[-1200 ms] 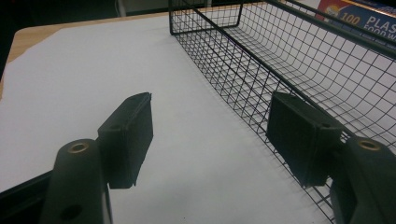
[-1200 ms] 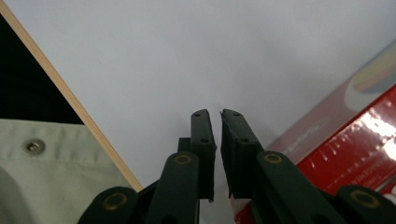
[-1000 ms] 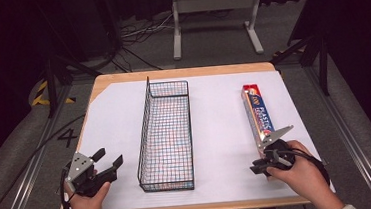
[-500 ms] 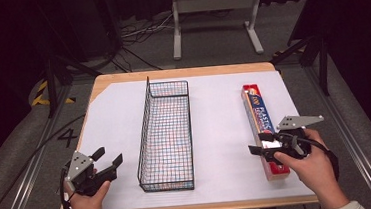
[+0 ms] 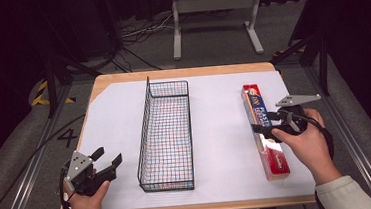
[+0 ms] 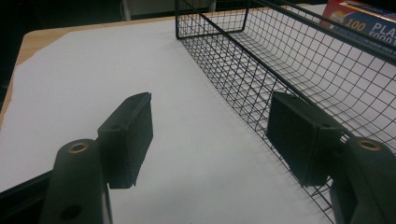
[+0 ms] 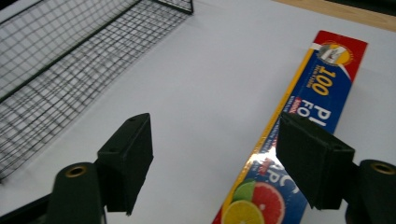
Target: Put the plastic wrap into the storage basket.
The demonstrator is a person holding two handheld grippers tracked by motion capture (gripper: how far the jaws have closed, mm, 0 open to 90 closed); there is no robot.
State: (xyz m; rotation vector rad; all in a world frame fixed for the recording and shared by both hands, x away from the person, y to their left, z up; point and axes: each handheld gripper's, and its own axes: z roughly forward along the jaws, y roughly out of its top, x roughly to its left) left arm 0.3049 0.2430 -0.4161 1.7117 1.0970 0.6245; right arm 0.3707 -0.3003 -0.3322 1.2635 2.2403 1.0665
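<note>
Your right gripper (image 5: 264, 127) sits at the right of the high view, above the middle of the long red and blue cardboard box of plastic food wrap (image 5: 264, 128), its black jaws spread wide and pinching nothing. In the right gripper view those jaws rise from the bottom corners: one stands over bare white paper at lower left, the other over the box (image 7: 299, 135) at lower right, so the box's yellow-edged long side runs up through the gap between them. Whether the jaws touch the box, you cannot tell. Your right hand (image 5: 304, 143) wraps the gripper body from below, with the grey three-cornered plate (image 5: 297, 98) just above it.

Your left gripper (image 5: 108, 160) rests at the lower left of the high view, near the table's front edge, jaws also spread apart and empty. Your left hand (image 5: 87, 202) holds it from underneath. In the left gripper view one jaw stands over bare paper and the other lies in front of the wire wall of the long black wire mesh basket (image 6: 299, 60), just beside it.

The basket (image 5: 168, 131) stands in the centre of the high view, running from front to back, with nothing in it. The box lies parallel to it on the right, well apart. Both rest on the white paper sheet (image 5: 221, 132) covering the light wooden table (image 5: 181, 73).
</note>
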